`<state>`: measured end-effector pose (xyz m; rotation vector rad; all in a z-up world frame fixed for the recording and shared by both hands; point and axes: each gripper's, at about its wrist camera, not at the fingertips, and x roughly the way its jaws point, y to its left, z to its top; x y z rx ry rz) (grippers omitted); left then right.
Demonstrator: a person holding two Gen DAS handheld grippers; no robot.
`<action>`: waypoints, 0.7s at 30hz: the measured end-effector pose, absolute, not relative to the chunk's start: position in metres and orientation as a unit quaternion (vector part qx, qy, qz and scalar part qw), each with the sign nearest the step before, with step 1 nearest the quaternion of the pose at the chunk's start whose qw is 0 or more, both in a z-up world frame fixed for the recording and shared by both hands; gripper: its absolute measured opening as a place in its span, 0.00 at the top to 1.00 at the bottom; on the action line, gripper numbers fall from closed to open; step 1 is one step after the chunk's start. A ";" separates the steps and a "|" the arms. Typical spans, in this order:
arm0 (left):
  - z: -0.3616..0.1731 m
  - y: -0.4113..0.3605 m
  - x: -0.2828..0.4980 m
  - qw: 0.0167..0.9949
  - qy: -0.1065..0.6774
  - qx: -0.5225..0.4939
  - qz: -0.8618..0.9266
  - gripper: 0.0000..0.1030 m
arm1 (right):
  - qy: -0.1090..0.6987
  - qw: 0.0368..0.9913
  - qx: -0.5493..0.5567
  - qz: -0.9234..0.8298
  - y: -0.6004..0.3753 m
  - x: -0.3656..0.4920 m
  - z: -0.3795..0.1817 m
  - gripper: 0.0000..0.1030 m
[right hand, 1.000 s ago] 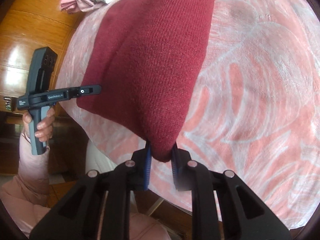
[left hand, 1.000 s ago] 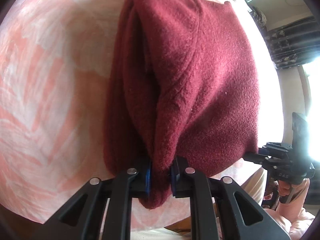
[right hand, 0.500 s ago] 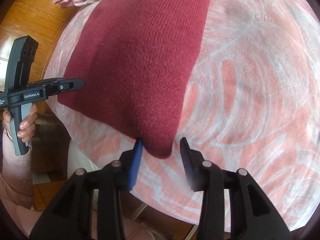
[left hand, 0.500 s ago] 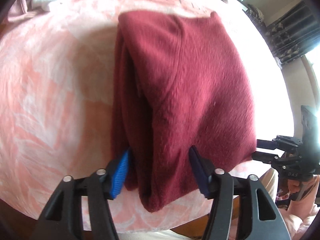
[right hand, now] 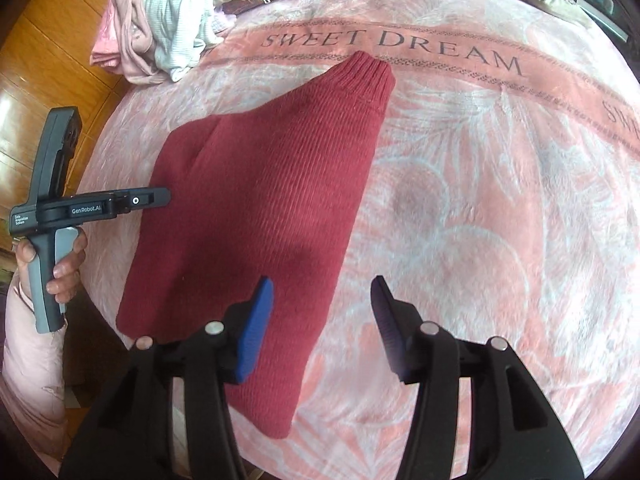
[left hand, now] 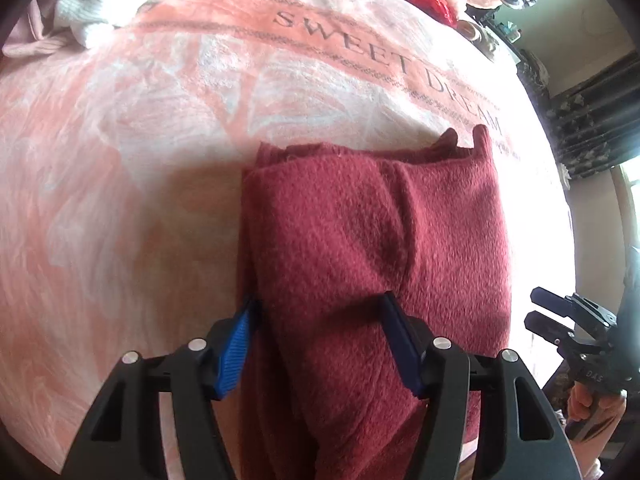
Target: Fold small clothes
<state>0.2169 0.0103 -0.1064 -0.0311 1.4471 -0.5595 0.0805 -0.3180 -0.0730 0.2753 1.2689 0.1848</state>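
Left tongs (left hand: 318,340): spread wide, blue pads either side of a raised fold of the sweater, left pad at its edge, right pad against the cloth (no clamping)
Right tongs (right hand: 322,328): wide apart, holding nothing, left pad above the sweater's near end, right pad above the blanket
Maroon sweater (right hand: 260,216): folded, lying flat on the pink blanket (right hand: 480,200) on the bed, ribbed end toward "SWEET DREAM"
Clothes pile (right hand: 160,20): far left corner
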 end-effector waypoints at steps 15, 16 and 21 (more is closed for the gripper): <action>-0.107 0.047 0.211 0.744 0.623 -0.052 -0.238 0.89 | 0.592 0.793 0.114 0.084 -0.303 0.117 -0.087 0.49; -0.110 0.047 0.212 0.742 0.625 -0.051 -0.237 0.89 | 0.592 0.794 0.109 0.082 -0.301 0.118 -0.088 0.49; -0.109 0.033 0.207 0.755 0.615 -0.006 -0.228 0.85 | 0.588 0.801 0.093 0.062 -0.294 0.119 -0.095 0.46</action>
